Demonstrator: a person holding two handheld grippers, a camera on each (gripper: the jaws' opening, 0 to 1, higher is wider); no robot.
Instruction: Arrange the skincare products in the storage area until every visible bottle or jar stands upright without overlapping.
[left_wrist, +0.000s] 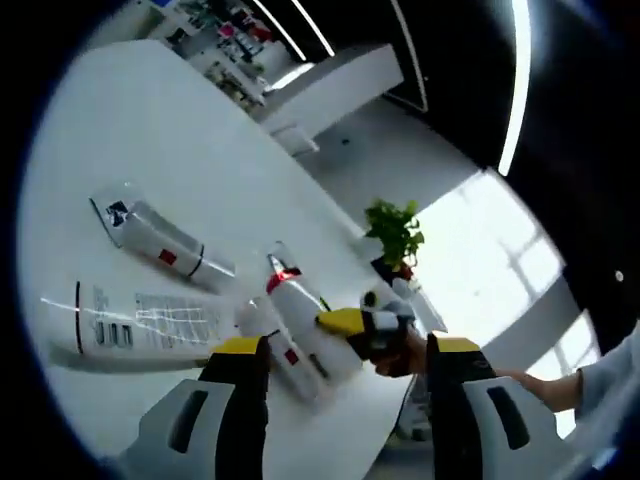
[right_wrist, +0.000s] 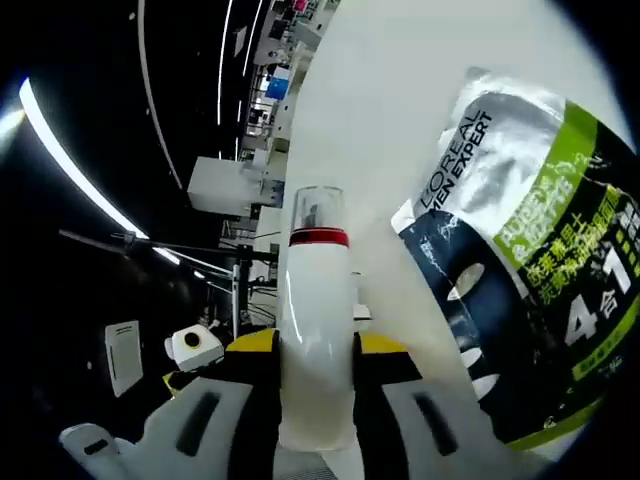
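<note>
Standing between right gripper jaws: white bottle.

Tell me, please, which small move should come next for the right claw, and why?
Probably tip the white bottle upright and set it on a bare part of the table. The right claw is shut on it, and in the left gripper view it appears tilted over the table, not standing.
</note>
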